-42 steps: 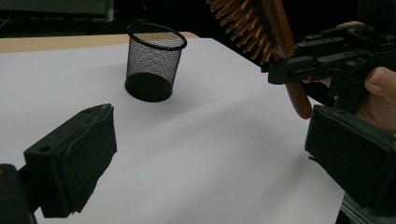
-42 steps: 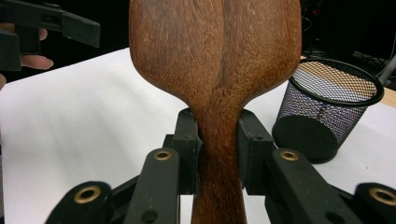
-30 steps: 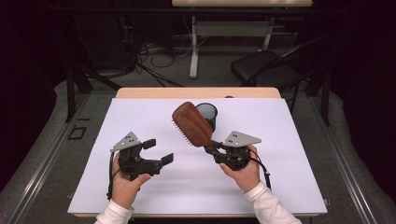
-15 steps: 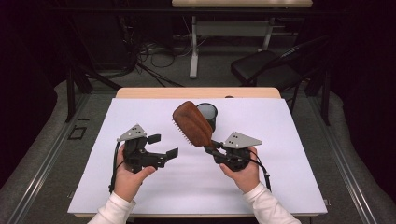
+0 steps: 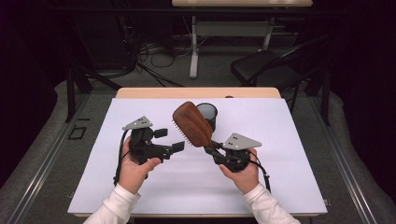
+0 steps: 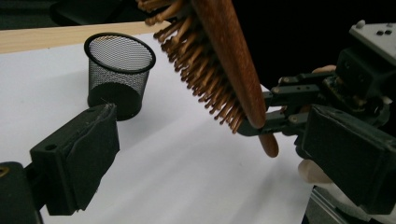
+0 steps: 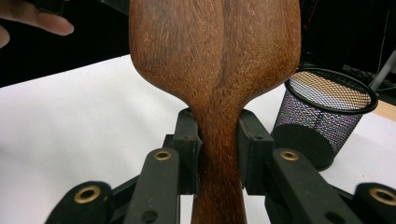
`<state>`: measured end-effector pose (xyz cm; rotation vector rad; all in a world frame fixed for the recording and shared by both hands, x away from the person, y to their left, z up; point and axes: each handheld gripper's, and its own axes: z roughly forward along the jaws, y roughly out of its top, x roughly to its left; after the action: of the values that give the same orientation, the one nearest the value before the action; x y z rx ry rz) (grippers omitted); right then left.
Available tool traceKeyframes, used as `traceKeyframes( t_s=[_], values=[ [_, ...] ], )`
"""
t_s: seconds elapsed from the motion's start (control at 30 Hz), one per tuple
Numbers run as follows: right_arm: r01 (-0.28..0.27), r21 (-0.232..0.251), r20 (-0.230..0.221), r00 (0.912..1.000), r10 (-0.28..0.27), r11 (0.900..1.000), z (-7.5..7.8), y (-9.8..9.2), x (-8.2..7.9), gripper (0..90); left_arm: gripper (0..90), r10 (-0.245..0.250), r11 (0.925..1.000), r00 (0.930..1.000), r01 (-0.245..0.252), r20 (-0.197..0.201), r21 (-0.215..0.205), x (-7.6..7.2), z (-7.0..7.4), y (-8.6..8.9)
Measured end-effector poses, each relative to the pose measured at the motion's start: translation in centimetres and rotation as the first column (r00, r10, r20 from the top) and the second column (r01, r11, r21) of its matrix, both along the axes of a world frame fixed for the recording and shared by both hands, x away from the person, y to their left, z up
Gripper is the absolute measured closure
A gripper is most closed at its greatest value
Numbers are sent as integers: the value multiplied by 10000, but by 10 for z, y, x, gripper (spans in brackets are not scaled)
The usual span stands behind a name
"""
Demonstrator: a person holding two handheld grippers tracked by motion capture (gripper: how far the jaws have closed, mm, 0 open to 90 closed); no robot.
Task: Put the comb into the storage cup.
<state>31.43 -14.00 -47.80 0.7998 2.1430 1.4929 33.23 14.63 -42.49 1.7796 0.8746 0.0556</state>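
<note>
A wooden paddle hairbrush (image 5: 191, 123) is held up over the table, its head tilted up and to the left and its bristles facing down-left. My right gripper (image 5: 211, 149) is shut on the handle; in the right gripper view both pads clamp the handle's neck (image 7: 218, 154) below the brush back (image 7: 215, 70). My left gripper (image 5: 169, 140) hangs open just left of the brush, with nothing between its pads (image 6: 74, 158). In the left gripper view the bristles (image 6: 210, 88) are close ahead. A black mesh cup (image 5: 208, 112) stands upright behind the brush.
A white sheet (image 5: 280, 140) covers the wooden table (image 5: 140, 92). The mesh cup (image 6: 119, 70) (image 7: 322, 116) is empty as far as I can see. A dark chair (image 5: 266, 70) and a desk frame (image 5: 194, 46) stand beyond the far edge.
My left gripper has risen and moved right, toward the brush. The right gripper and the brush have kept still.
</note>
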Motion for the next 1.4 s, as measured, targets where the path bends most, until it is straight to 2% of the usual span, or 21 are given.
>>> traceKeyframes(
  t_s=[0.23, 0.6, 0.83, 0.9, 1.2, 1.4],
  values=[
    [-37, -43, 8, 10000, 37, 10000, -1, 2, -1, 724, 41, -55, 10000, 9999, 56, -150, 50, 7, 3, -5],
    [-47, -75, 89, 9999, 48, 10000, -2, 4, -2, 724, 52, -3, 9999, 9993, -3, -377, -145, 16, 5, -13],
    [-66, -83, 119, 9999, 67, 9999, -2, 4, -2, 724, 66, 141, 9987, 9967, -178, -800, -469, 23, 7, -21],
    [-71, -85, 107, 9999, 72, 9999, -2, 3, -2, 724, 65, 274, 9986, 9956, -314, -897, -434, 26, 7, -23],
    [-83, -85, 145, 9999, 85, 9999, -3, 4, -3, 724, 93, 250, 9962, 9914, -354, -1284, -794, 34, 3, -28],
    [-70, -74, 152, 9999, 71, 9999, -2, 4, -3, 724, 154, 239, 9920, 9914, -396, -1289, -1200, 36, 3, -30]
  ],
)
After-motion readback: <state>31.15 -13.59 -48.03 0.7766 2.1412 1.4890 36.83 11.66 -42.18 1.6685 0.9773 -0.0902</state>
